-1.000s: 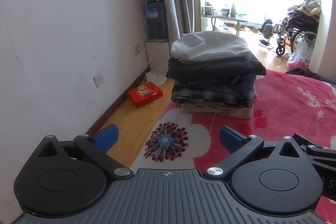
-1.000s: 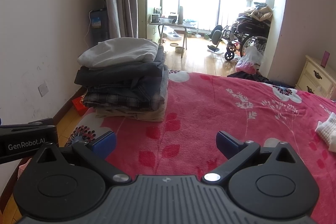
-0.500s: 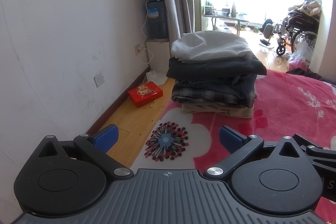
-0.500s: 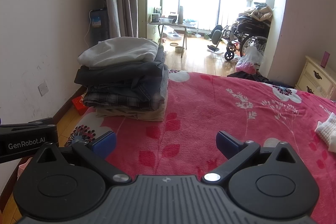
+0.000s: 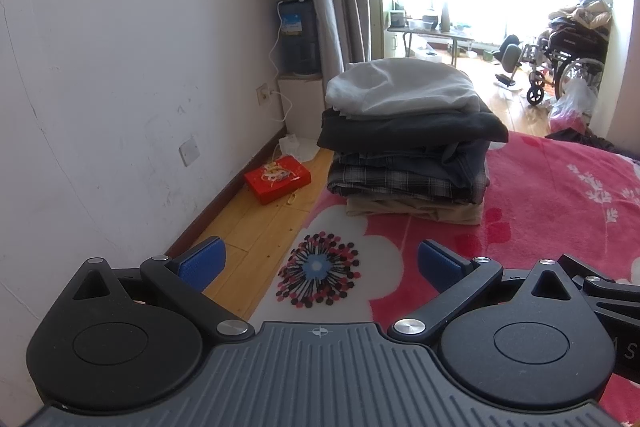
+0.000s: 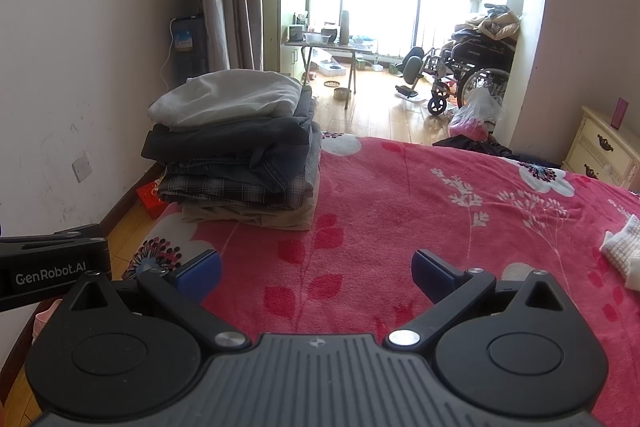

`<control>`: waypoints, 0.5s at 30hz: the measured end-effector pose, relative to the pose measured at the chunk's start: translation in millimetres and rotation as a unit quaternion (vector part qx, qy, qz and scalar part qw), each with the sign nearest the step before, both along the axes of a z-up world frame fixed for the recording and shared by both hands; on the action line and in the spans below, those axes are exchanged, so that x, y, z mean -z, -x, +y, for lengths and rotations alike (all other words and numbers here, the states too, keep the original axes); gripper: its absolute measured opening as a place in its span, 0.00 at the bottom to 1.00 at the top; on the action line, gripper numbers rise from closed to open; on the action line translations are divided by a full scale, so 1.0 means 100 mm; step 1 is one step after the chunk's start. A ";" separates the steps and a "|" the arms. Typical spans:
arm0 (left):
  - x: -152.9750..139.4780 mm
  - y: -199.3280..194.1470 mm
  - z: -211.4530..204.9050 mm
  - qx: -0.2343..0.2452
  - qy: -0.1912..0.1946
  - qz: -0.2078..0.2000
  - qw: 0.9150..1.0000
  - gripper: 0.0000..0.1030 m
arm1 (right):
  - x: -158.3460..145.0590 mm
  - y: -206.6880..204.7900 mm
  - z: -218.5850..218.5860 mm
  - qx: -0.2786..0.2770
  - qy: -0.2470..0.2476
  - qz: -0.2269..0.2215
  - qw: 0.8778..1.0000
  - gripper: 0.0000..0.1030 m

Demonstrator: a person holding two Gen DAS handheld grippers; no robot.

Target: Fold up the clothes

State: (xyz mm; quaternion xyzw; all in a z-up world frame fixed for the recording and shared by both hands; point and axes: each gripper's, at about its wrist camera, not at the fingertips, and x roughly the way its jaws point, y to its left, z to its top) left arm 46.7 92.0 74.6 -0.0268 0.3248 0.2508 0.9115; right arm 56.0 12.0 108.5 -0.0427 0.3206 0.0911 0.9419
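Stack of folded clothes (image 5: 408, 143) well ahead of both empty, wide-apart grippers, left gripper (image 5: 318, 261) and right gripper (image 6: 316, 267)

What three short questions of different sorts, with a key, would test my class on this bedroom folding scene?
1. True or false: the left gripper is shut on a garment.
2. Which garment tops the stack of folded clothes? A) plaid shirt B) light grey garment C) tan trousers
3. Fill in: the flat red box lies on the wooden ____.

Key:
1. False; both it and the right gripper are open and empty.
2. B, the light grey garment.
3. Floor, beside the pink floral blanket.
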 end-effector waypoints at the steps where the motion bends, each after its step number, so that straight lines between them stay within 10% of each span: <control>1: 0.00 0.00 0.00 0.000 0.000 0.000 1.000 1.00 | 0.00 0.00 0.00 0.000 0.000 0.000 1.000 1.00; 15: 0.00 0.00 0.00 -0.003 0.000 0.000 1.000 1.00 | 0.00 0.01 0.01 -0.003 0.002 -0.001 1.000 1.00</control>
